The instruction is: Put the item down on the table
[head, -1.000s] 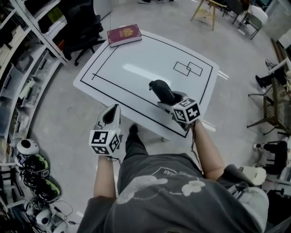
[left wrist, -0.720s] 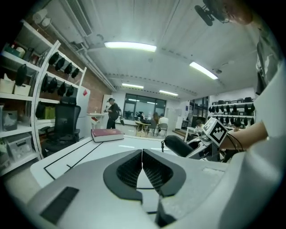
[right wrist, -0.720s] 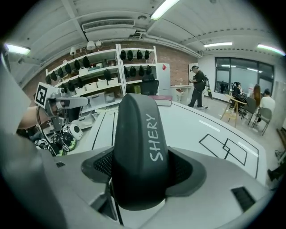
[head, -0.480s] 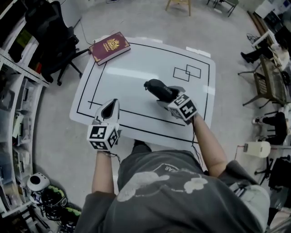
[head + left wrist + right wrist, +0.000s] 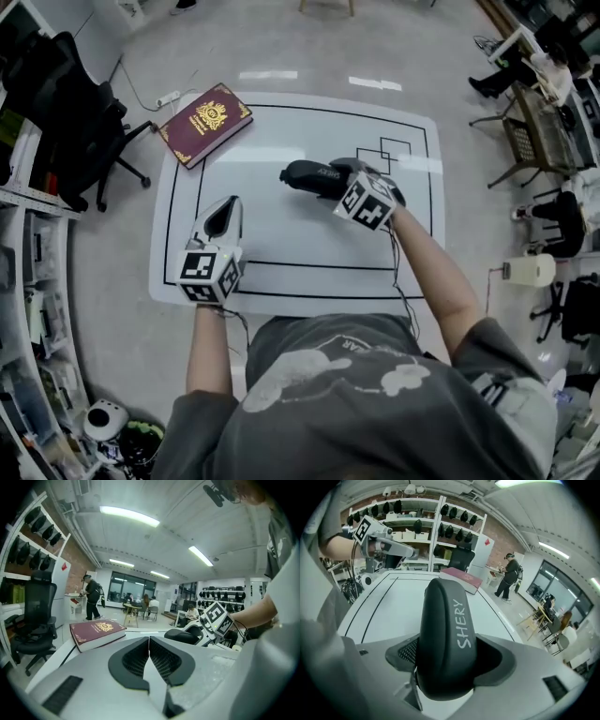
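A black oblong case (image 5: 307,175) marked SHERY (image 5: 446,634) is clamped between the jaws of my right gripper (image 5: 336,178), which is shut on it over the middle of the white table (image 5: 281,234). The case sticks out leftward past the jaws and hides the pads' tips in the right gripper view, where my right gripper (image 5: 449,657) fills the lower half. My left gripper (image 5: 225,209) hovers over the table's front left part with its jaws (image 5: 149,640) shut and nothing between them. From the left gripper view the case (image 5: 182,635) shows to the right.
A maroon book (image 5: 204,123) lies on the table's far left corner. Black lines and two small rectangles (image 5: 394,148) mark the table. A black office chair (image 5: 66,103) and shelves stand at the left, chairs and a desk at the right.
My right gripper has carried the case from the table's front edge toward its middle. My left gripper has moved from off the front edge to above the table's front left.
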`<state>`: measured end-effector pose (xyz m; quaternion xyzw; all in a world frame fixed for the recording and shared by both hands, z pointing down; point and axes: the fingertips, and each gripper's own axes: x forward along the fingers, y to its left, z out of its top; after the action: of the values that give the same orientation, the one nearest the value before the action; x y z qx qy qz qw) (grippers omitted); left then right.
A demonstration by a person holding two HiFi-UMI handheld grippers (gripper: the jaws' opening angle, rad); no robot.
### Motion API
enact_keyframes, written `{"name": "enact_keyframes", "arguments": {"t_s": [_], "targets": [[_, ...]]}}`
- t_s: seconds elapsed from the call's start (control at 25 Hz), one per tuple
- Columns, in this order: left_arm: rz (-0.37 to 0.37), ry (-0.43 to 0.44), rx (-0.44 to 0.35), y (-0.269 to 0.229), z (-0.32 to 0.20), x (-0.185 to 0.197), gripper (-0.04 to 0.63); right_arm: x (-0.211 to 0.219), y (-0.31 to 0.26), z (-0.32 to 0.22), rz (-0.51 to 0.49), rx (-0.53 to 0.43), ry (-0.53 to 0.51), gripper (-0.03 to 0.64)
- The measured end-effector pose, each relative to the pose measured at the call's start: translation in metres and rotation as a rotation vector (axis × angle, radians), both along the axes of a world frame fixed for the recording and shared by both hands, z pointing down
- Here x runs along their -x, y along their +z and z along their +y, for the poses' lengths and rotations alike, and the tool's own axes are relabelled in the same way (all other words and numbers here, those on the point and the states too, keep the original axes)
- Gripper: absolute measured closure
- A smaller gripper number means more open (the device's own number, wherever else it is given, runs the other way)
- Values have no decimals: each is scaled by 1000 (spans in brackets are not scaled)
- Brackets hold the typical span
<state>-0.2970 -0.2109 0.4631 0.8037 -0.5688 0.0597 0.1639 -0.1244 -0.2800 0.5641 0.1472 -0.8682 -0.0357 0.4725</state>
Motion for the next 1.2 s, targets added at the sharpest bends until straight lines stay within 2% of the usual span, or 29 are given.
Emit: {"name": "enact_keyframes", "arguments": {"t_s": [0.32,0.56,0.84,1.04,1.2], "targets": [[-5,75,23,18,-55,8,591,27,20,-52,89,-27,-51,290],[29,83,46,33,-82,10,591,41,28,-73,86,5,-67,288],[49,110,76,51,-101,4,591,41,43,-85,160,19,-126,288],[56,127,90,56,-104,-1,591,39,44,-86,151,67,-85,281],[59,139,91,57,-104,-2,591,38,42,-90,143,53,-72,250]]}}
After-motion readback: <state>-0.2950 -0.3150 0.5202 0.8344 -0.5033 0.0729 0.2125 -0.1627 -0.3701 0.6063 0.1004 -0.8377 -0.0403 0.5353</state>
